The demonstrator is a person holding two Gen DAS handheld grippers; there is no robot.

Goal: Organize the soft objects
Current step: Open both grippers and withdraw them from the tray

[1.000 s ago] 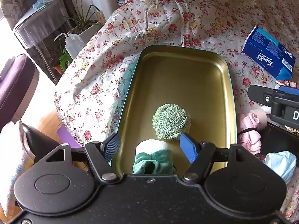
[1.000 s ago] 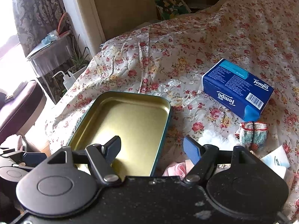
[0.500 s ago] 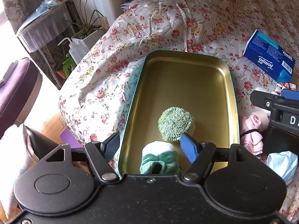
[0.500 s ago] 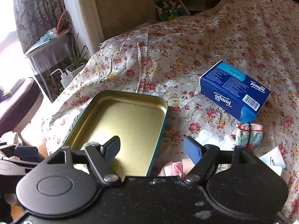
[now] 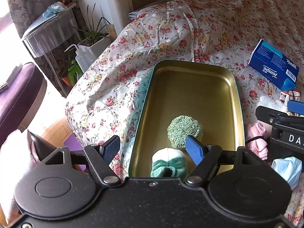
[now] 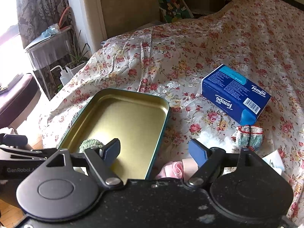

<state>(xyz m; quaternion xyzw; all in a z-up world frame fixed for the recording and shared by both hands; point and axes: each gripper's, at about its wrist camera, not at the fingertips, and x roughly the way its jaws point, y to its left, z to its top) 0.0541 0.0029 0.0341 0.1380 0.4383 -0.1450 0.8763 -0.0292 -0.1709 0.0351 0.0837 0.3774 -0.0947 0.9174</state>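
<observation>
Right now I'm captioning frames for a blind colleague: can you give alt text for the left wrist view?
The open left gripper hovers over a gold metal tray on a floral bedspread, with a green knitted ball and a green-and-white rolled sock in the tray's near end. A blue Tempo tissue pack lies to the right.

- At your ten o'clock, a white squeeze bottle stands just beside a potted plant.
- Further left, a small side table holds blue plastic.
- At nine o'clock, you have a purple stool.
- At twelve o'clock, a picture leans behind the bed.
</observation>
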